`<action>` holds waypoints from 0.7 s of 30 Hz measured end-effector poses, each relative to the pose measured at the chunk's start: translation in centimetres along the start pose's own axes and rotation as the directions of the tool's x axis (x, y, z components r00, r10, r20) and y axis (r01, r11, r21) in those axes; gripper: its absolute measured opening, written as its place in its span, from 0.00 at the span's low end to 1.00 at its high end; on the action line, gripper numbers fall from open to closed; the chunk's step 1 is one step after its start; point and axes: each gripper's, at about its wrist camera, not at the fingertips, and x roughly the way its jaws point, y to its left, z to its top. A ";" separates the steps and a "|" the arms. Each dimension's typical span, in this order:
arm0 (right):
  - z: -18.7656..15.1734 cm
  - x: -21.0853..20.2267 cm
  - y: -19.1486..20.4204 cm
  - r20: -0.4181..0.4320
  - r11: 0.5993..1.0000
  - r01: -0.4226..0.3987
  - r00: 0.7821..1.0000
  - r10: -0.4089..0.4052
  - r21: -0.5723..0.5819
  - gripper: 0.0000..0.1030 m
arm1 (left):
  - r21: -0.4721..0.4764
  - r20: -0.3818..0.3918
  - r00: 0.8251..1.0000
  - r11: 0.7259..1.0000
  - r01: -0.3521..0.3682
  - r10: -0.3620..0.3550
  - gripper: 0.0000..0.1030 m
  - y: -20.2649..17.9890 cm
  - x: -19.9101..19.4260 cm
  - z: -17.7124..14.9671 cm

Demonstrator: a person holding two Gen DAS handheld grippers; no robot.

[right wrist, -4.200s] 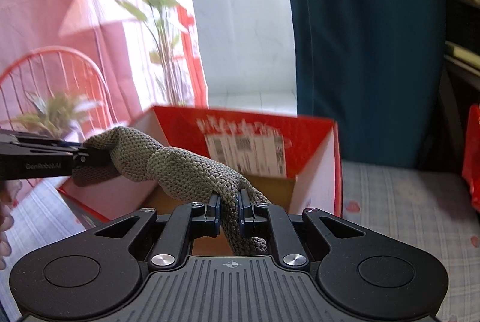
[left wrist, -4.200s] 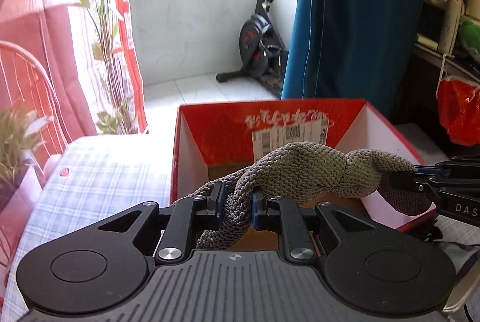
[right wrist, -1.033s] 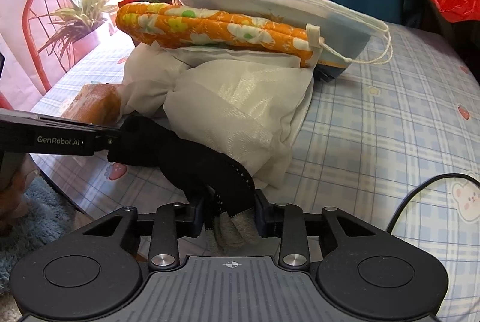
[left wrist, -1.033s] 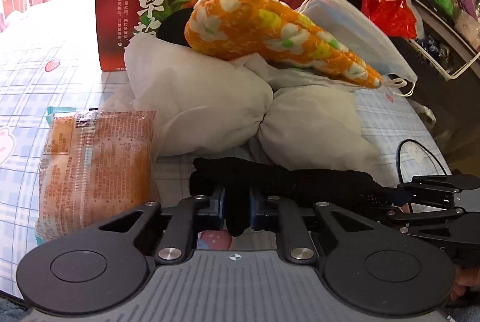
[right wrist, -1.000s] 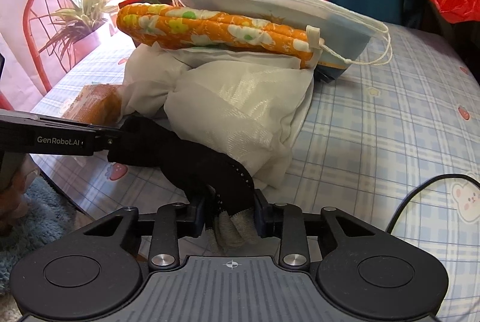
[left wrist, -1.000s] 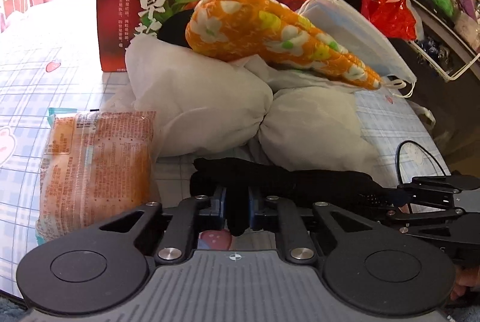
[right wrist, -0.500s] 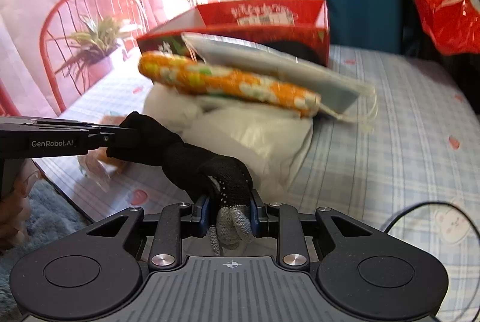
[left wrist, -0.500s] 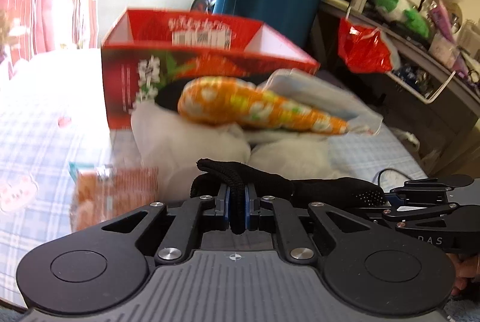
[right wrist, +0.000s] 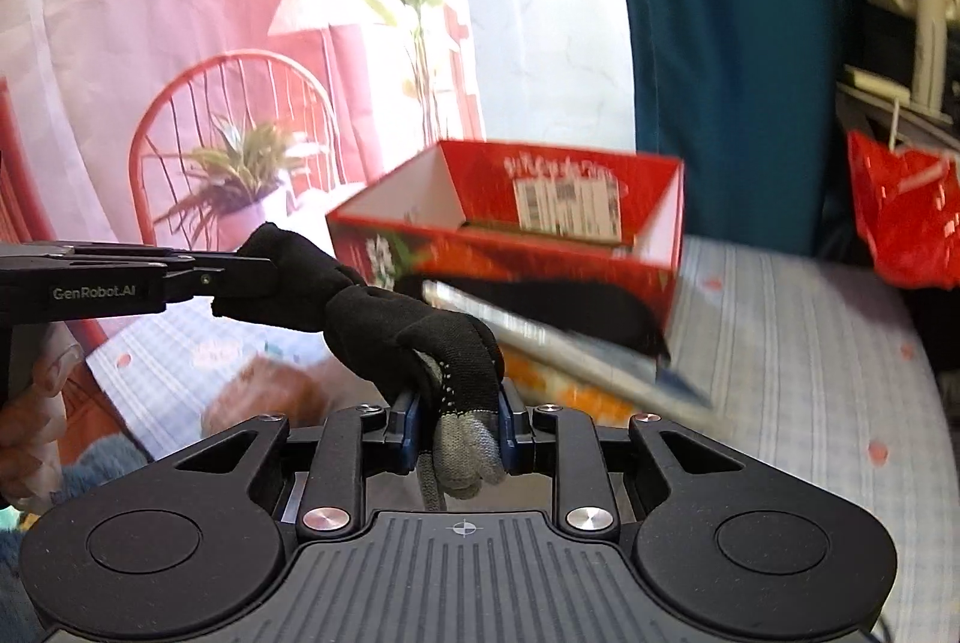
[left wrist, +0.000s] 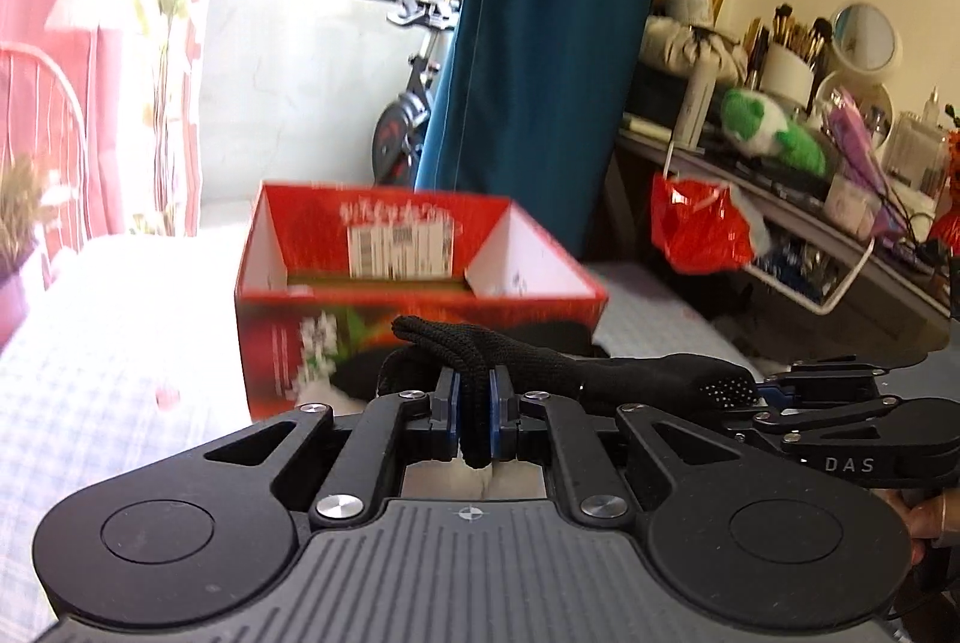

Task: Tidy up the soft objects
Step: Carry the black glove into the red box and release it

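Black glove [left wrist: 630, 373] stretched between two handheld grippers, short of a red cardboard box [left wrist: 414, 259].

The left gripper [left wrist: 475, 406] is clamped on one end of the glove, its blue pads pressed tight on the knit; the right gripper [right wrist: 459, 418] pinches the other end, grey fingertips hanging between its pads. The glove spans the gap from one tool to the other, clear of the checked tablecloth [right wrist: 810, 373]. The open-topped box stands just ahead of both tools, with a teal curtain [left wrist: 540, 73] behind it and a red plastic bag [left wrist: 699, 229] off to the right.
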 end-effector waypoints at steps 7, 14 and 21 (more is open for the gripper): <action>4.3 0.5 -0.5 0.057 0.999 -0.001 0.998 0.004 -0.041 0.21 | -0.002 0.045 0.999 1.000 -0.007 0.007 0.10 0.3 0.1 3.9; 7.6 2.5 -2.2 0.071 0.999 0.000 0.997 0.003 -0.043 0.21 | 0.027 0.050 0.998 0.999 -0.033 0.032 0.10 0.5 2.4 6.6; 10.2 5.9 -4.0 0.053 0.999 -0.008 0.999 0.010 -0.040 0.21 | 0.044 0.027 0.998 0.998 -0.053 0.052 0.10 1.7 5.8 8.9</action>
